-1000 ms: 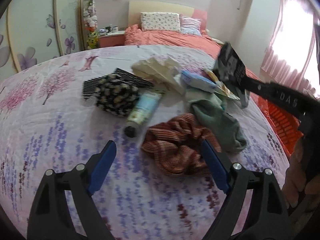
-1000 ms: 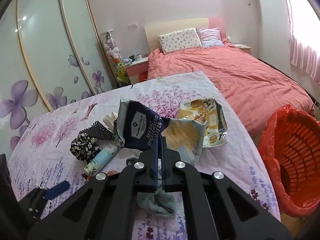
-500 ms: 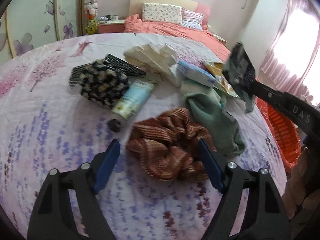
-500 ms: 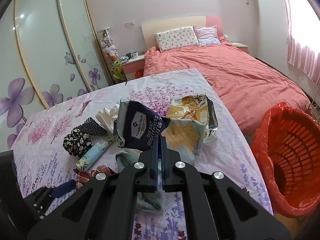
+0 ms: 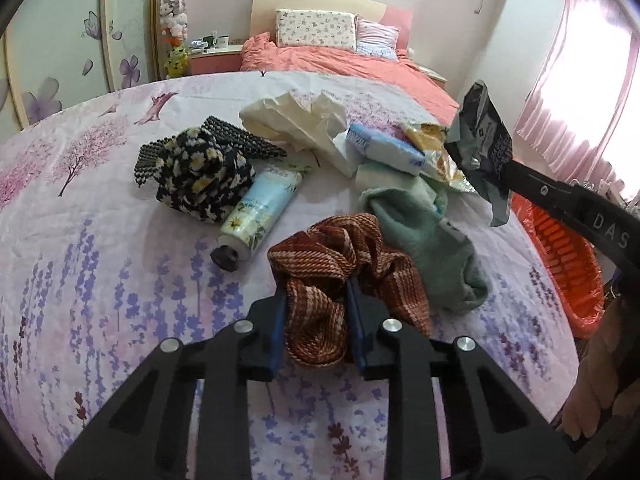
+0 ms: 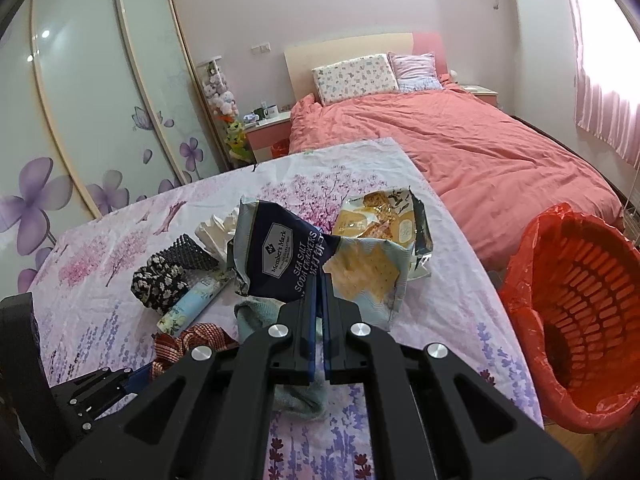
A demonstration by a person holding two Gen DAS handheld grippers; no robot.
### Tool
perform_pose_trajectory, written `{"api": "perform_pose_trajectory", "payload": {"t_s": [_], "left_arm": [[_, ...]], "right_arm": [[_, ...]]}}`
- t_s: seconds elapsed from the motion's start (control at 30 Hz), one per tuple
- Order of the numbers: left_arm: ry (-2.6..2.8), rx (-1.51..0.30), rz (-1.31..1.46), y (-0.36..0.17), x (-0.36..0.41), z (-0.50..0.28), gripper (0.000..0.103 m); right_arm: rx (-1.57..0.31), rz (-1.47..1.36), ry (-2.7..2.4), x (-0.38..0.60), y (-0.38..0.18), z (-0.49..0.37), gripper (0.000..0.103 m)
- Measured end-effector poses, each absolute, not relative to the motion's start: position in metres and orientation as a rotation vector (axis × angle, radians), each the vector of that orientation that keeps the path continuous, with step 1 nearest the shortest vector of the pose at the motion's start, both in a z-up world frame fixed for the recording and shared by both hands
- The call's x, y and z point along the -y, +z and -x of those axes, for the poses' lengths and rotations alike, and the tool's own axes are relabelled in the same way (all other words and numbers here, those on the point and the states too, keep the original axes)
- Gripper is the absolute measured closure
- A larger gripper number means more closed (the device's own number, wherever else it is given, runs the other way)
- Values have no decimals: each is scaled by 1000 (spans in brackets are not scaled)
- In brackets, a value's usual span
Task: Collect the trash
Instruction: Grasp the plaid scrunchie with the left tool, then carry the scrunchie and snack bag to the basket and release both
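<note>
A brown striped scrunchie (image 5: 344,248) lies on the flowered tablecloth (image 5: 100,260). My left gripper (image 5: 316,300) is closing on it, and its blue pads squeeze the near loop of the fabric. To the right, my right gripper (image 6: 319,292) is shut on a dark blue soda cracker bag (image 6: 280,248) and holds it above the table; in the left wrist view that bag (image 5: 484,136) hangs at the right. A yellow snack wrapper (image 6: 380,216) lies behind it. An orange basket lined with a red bag (image 6: 580,312) stands off the table's right edge.
On the cloth lie a green sock (image 5: 424,232), a lotion tube (image 5: 260,212), a black flowered scrunchie (image 5: 200,176), crumpled white tissue (image 5: 300,120) and a blue-and-white packet (image 5: 384,148). A pink bed (image 6: 460,136) stands beyond the table, with wardrobe doors at the left.
My left gripper's jaws have gone from wide apart around the brown scrunchie to pinched on it. The right gripper and its cracker bag have barely moved.
</note>
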State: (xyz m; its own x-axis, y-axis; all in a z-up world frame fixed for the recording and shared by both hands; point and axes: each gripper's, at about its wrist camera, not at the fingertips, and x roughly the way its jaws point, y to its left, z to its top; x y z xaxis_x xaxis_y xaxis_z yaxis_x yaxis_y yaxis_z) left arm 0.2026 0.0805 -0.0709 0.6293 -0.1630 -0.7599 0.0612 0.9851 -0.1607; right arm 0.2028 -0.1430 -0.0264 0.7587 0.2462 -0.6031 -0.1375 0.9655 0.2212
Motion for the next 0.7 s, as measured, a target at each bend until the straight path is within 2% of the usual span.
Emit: {"api": "perform_pose_trajectory", "payload": {"t_s": [0.7], "left_arm": [[-126, -677, 66, 28, -60, -204, 77]], "right_arm": [[-563, -242, 177, 187, 6, -170, 100]]}}
